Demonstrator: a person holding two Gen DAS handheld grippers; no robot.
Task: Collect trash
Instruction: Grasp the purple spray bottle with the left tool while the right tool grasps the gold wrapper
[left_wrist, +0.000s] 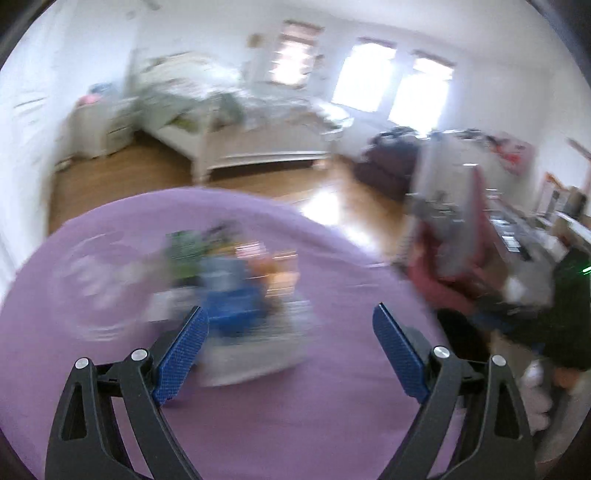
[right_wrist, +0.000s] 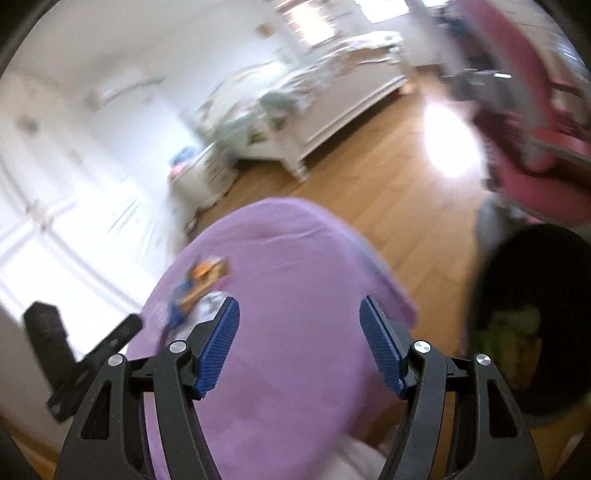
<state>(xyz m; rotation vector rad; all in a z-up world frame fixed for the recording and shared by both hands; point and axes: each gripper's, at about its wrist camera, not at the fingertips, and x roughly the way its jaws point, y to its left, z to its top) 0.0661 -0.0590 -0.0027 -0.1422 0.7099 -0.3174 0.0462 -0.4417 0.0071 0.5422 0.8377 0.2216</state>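
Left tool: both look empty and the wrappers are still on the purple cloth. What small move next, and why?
Probably ease the left tool forward and down onto the blurred wrappers just ahead of it. Its jaws are wide open and empty, the pile lies between them on the cloth, and the bin waits beside the right tool.

Bedroom w/ white walls, wood floor w/ bright glare patch. White bed far ahead, lit windows behind it, pink chair off right.

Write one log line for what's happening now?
left gripper: open, empty | right gripper: open, empty | wrappers: on purple cloth | bin: beside
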